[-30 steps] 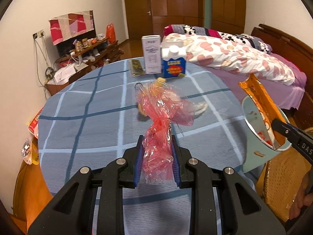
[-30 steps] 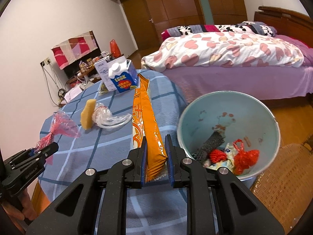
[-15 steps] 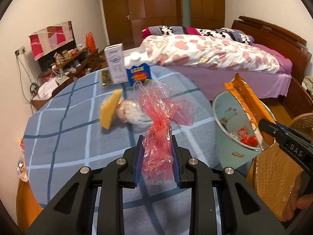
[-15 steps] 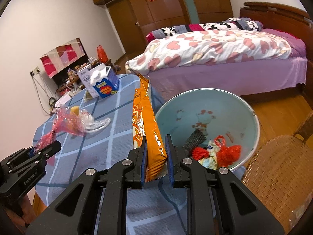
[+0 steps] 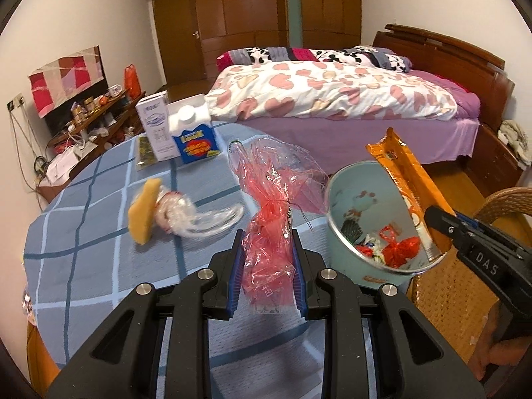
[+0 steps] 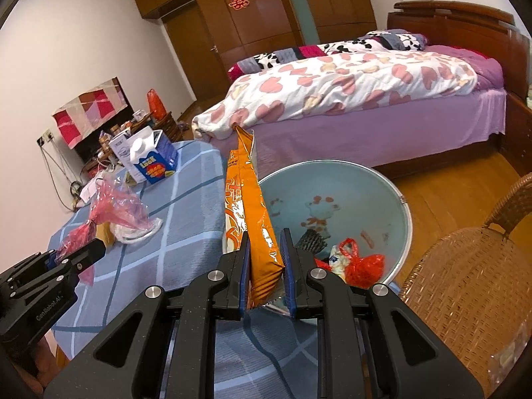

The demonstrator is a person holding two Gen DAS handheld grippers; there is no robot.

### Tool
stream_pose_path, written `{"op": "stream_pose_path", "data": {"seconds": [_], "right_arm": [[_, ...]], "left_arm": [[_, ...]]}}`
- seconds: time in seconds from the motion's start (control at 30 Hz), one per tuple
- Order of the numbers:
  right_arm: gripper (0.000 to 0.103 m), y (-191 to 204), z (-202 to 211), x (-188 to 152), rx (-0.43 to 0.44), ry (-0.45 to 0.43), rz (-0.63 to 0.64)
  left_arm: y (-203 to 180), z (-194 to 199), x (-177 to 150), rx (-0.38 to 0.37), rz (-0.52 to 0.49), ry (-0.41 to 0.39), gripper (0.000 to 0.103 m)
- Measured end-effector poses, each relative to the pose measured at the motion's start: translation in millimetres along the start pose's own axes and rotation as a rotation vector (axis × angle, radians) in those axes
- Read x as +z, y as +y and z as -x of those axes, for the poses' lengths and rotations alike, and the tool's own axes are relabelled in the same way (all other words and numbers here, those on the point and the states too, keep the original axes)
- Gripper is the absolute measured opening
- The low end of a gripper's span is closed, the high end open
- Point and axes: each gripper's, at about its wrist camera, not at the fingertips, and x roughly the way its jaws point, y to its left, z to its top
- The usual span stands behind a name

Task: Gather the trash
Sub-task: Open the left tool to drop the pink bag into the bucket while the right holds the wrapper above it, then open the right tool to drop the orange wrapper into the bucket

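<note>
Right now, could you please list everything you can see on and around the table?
red plastic bag: one, red, between left gripper's fingers
orange wrapper: one, orange, between right gripper's fingers
bin: one, pale blue, beside table, trash inside
sponge: one, yellow, on table
clear bag: one, clear, against sponge
cartons: two, white and blue, table's far edge
table: one, blue check cloth
wicker chair: one, brown, beside bin
bed: one, heart quilt, behind
left gripper: black, shut
right gripper: black, shut

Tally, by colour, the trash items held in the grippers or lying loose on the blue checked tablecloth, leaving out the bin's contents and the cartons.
Red crinkled plastic bag, in the left gripper: 1
Orange foil snack wrapper, in the right gripper: 1
Yellow sponge-like block: 1
Clear crumpled plastic bag: 1
Total: 4
</note>
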Motion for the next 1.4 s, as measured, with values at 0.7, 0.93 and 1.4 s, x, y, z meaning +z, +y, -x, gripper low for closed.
{"op": "stream_pose_path", "data": {"seconds": [0.7, 0.93, 1.4], "right_arm": [[0.018, -57.5, -13.2, 9.9, -0.126, -0.02, -0.113], [0.018, -70.2, -24.5, 7.0, -0.161, 0.003, -0.132], [0.029, -86.4, -40.3, 1.4, -0.15, 0.045, -0.184]], "left_arm": [[-64.6, -47.9, 28.2, -0.11, -0.049, 0.049, 0.026], [-92.6, -71.9, 31.2, -0.128, -0.074, 0.085, 0.026], [-105.4, -91.0, 27.4, -0.133, -0.08, 0.114, 0.051]]}}
